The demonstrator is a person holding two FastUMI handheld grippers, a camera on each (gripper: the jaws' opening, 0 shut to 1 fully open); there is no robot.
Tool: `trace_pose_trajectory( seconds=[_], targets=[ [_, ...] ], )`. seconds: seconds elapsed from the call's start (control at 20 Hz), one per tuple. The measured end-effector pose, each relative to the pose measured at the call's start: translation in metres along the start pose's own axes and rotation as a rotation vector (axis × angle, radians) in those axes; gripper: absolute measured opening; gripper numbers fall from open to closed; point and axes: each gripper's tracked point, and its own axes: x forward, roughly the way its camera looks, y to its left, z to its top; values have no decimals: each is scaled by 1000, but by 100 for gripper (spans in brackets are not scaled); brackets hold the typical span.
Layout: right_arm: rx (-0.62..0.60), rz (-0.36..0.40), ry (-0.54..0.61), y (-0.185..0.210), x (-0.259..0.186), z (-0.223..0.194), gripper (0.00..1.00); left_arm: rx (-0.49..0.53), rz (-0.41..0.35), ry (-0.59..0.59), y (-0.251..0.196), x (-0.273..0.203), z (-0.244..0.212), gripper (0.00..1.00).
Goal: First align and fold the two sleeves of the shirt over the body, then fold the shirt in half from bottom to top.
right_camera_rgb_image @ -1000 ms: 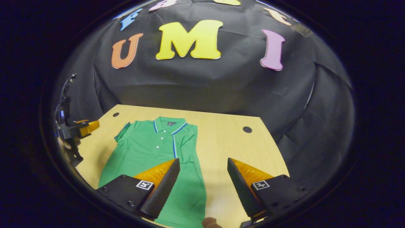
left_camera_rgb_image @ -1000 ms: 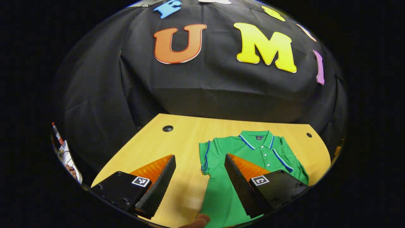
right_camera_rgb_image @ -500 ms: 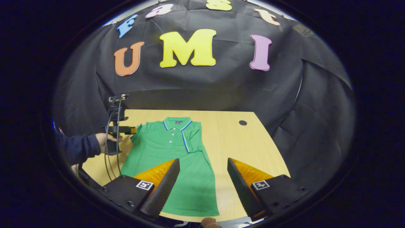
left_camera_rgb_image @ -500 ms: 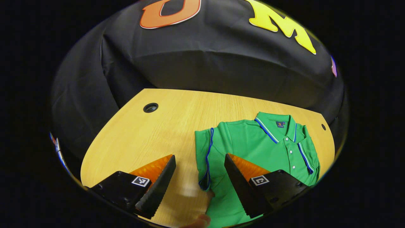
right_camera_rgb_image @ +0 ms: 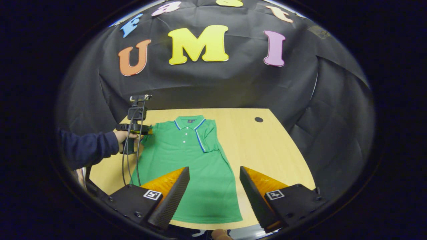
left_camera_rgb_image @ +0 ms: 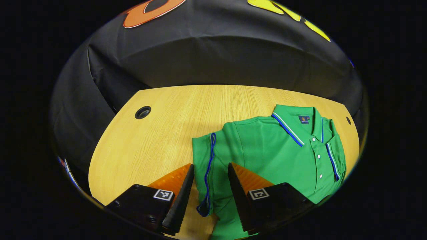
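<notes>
Left gripper [left_camera_rgb_image: 208, 186] low, jaws astride shirt [left_camera_rgb_image: 267, 150] sleeve [left_camera_rgb_image: 204, 176] cuff

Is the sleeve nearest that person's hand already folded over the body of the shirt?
No, in the right gripper view that sleeve lies out past the side of the shirt, beside the left hand-held gripper.

Your left hand-held gripper [left_camera_rgb_image: 208, 196] and right hand-held gripper [right_camera_rgb_image: 213, 196] each carry two wedge-shaped, ridge-faced fingers on black screwed blocks bearing small square black-and-white markers, and in the right gripper view your dark navy sleeve [right_camera_rgb_image: 88, 148] shows beside black cables [right_camera_rgb_image: 125, 163] hanging from the left unit.
</notes>
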Motion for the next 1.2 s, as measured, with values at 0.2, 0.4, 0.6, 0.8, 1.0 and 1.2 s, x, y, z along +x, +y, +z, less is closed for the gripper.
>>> trace_pose_trajectory(
  seconds=[0.2, 0.4, 0.6, 0.8, 1.0, 1.2],
  targets=[
    [9, -13, -24, -1, -4, 11, 96, -27, -16, 20, 0, 7, -5, 31],
    [39, -34, -83, -7, -20, 34, 97, -10, -29, 24, 1, 5, -4, 7],
    [47, -45, -138, -12, -36, 50, 97, 34, -36, 46, 1, 4, -3, 4],
    [29, -47, -171, -16, -44, 58, 97, 55, -44, -14, -12, -14, 19, 4],
    [20, -43, -179, -20, -49, 59, 97, 157, -56, -37, -42, -30, 32, 3],
    [16, -50, -166, -27, -49, 51, 96, 224, -106, -69, -92, -39, 40, 3]
  ],
)
